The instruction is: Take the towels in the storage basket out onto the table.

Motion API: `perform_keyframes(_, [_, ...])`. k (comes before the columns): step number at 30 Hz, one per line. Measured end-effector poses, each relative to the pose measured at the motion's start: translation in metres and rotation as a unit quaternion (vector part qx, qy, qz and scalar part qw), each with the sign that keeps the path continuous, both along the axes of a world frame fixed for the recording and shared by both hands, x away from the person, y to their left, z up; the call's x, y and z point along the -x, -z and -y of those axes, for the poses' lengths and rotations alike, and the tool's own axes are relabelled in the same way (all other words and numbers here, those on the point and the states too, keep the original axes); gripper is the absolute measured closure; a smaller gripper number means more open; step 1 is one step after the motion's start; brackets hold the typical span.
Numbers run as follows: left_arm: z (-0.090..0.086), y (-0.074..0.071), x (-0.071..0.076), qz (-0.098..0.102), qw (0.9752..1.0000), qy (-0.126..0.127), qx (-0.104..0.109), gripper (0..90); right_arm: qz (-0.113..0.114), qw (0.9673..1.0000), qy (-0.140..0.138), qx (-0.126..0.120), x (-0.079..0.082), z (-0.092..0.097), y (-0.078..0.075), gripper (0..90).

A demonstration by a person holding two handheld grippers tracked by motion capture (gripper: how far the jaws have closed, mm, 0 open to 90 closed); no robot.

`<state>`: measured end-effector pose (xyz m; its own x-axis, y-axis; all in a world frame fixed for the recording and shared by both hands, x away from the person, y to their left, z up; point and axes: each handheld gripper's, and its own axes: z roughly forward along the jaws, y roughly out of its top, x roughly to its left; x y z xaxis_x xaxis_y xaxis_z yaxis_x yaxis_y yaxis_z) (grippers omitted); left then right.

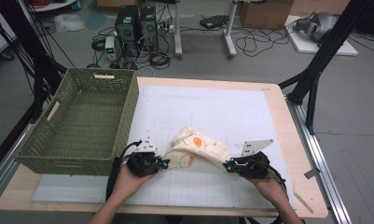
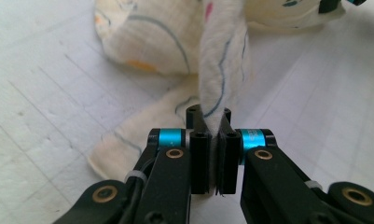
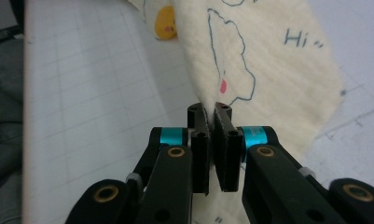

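A cream cloth [image 1: 197, 147] printed with blue outlines and orange patches lies bunched on the white gridded mat [image 1: 212, 112] near the front of the table. My left gripper [image 1: 162, 163] is shut on the cloth's left edge; in the left gripper view a fold of cloth [image 2: 222, 70] rises from between the closed jaws of that gripper [image 2: 214, 116]. My right gripper [image 1: 228, 166] is shut on the right edge. In the right gripper view the cloth [image 3: 259, 60], marked "Hi", hangs from the pinched jaws of that gripper [image 3: 214, 112]. The cloth sags between the two grippers.
A green woven basket [image 1: 128, 100] stands on the table's left side, close to my left hand. The wooden table edge [image 1: 287, 121] runs along the right. Cables, computer towers [image 1: 135, 25] and boxes sit on the floor beyond.
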<state>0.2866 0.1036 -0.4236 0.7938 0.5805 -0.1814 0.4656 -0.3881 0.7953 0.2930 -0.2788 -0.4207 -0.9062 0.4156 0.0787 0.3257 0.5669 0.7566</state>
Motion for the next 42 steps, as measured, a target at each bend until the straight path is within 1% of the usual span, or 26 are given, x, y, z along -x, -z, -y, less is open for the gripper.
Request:
perform_keyframes(2, [-0.005, -0.011, 0.002, 0.008, 0.9998, -0.003, 0.017, 86.2, -0.002, 0.9999, -0.009, -0.014, 0.003, 0.007, -0.01, 86.5])
perform_keyframes(3, [-0.007, -0.017, 0.003, 0.014, 0.9997, -0.002, 0.022, 86.1, 0.0, 0.9998, -0.011, -0.014, 0.004, 0.01, -0.016, 86.5])
perform_keyframes(5, [-0.012, -0.027, 0.004, 0.025, 0.9991, -0.011, 0.033, 86.1, 0.004, 0.9998, -0.01, -0.014, 0.005, 0.019, -0.028, 86.5])
perform_keyframes(7, [-0.014, -0.033, 0.002, 0.029, 0.9984, -0.019, 0.044, 85.9, 0.012, 0.9998, 0.004, -0.014, 0.003, 0.028, -0.039, 86.5])
perform_keyframes(9, [-0.012, -0.034, -0.003, 0.03, 0.9983, -0.026, 0.043, 85.8, 0.016, 0.9995, 0.02, -0.018, -0.003, 0.037, -0.045, 86.5])
perform_keyframes(10, [-0.01, -0.032, -0.006, 0.029, 0.9982, -0.03, 0.042, 85.7, 0.017, 0.9993, 0.029, -0.015, -0.008, 0.04, -0.045, 86.5])
perform_keyframes(11, [-0.007, -0.03, -0.011, 0.032, 0.9984, -0.035, 0.031, 85.7, 0.015, 0.9991, 0.037, -0.011, -0.013, 0.041, -0.045, 86.5])
perform_keyframes(13, [0.0, -0.023, -0.022, 0.025, 0.9977, -0.053, 0.033, 85.7, 0.01, 0.9986, 0.052, 0.003, -0.026, 0.041, -0.039, 86.4])
perform_keyframes(15, [0.005, -0.015, -0.033, 0.025, 0.9963, -0.078, 0.026, 85.7, -0.001, 0.9975, 0.069, 0.017, -0.04, 0.039, -0.03, 86.3])
perform_keyframes(16, [0.007, -0.01, -0.038, 0.015, 0.9953, -0.091, 0.032, 85.7, -0.004, 0.9969, 0.076, 0.021, -0.047, 0.037, -0.026, 86.3])
perform_keyframes(18, [0.01, -0.002, -0.047, 0.012, 0.9938, -0.108, 0.023, 85.7, -0.007, 0.9957, 0.089, 0.026, -0.06, 0.034, -0.018, 86.2])
perform_keyframes(20, [0.013, 0.007, -0.055, -0.004, 0.9928, -0.119, 0.015, 85.6, -0.014, 0.9946, 0.099, 0.027, -0.071, 0.031, -0.009, 86.1])
perform_keyframes(22, [0.014, 0.014, -0.06, -0.008, 0.9924, -0.123, -0.006, 84.1, -0.02, 0.9937, 0.105, 0.035, -0.078, 0.029, -0.001, 84.1])
perform_keyframes(24, [0.011, 0.016, -0.062, -0.015, 0.9918, -0.127, -0.006, 79.3, -0.027, 0.9929, 0.111, 0.031, -0.081, 0.028, 0.004, 78.1])
perform_keyframes(25, [0.011, 0.015, -0.061, -0.012, 0.9918, -0.127, -0.009, 73.9, -0.025, 0.9929, 0.112, 0.029, -0.08, 0.028, 0.003, 74.1])
perform_keyframes(26, [0.01, 0.014, -0.06, -0.007, 0.9925, -0.122, -0.011, 70.4, -0.019, 0.9927, 0.116, 0.029, -0.078, 0.028, 0.002, 70.2])
perform_keyframes(27, [0.011, 0.012, -0.058, -0.003, 0.9929, -0.118, -0.009, 66.5, -0.007, 0.9923, 0.121, 0.027, -0.075, 0.029, -0.001, 67.9])
perform_keyframes(28, [0.011, 0.01, -0.056, 0.001, 0.9932, -0.116, -0.008, 63.0, 0.001, 0.9925, 0.121, 0.017, -0.072, 0.029, -0.006, 66.0])
perform_keyframes(29, [0.011, 0.008, -0.054, 0.004, 0.9934, -0.114, -0.004, 57.7, 0.015, 0.9921, 0.124, 0.012, -0.067, 0.03, -0.01, 62.8])
perform_keyframes(31, [0.009, 0.004, -0.049, 0.011, 0.9939, -0.11, 0.001, 52.6, 0.04, 0.9918, 0.121, -0.002, -0.055, 0.028, -0.02, 59.1])
perform_keyframes(32, [0.008, 0.002, -0.046, 0.015, 0.9938, -0.11, -0.001, 50.2, 0.055, 0.9912, 0.12, -0.005, -0.049, 0.026, -0.024, 57.1])
perform_keyframes(34, [0.006, -0.001, -0.042, 0.017, 0.9945, -0.104, -0.005, 45.9, 0.07, 0.9914, 0.11, -0.01, -0.037, 0.022, -0.03, 55.6])
perform_keyframes(36, [0.003, -0.003, -0.038, 0.018, 0.9949, -0.099, -0.004, 44.1, 0.075, 0.9924, 0.098, -0.011, -0.028, 0.015, -0.032, 54.4])
perform_keyframes(39, [0.001, -0.003, -0.033, 0.021, 0.9955, -0.093, -0.008, 43.9, 0.081, 0.9935, 0.076, -0.025, -0.016, 0.003, -0.029, 54.2])
perform_keyframes(40, [0.001, -0.003, -0.033, 0.018, 0.9959, -0.088, -0.012, 45.6, 0.076, 0.9943, 0.067, -0.033, -0.013, -0.002, -0.027, 54.4])
perform_keyframes(42, [0.001, -0.001, -0.034, 0.02, 0.9962, -0.082, -0.021, 59.0, 0.072, 0.996, 0.047, -0.027, -0.01, -0.016, -0.021, 54.5])
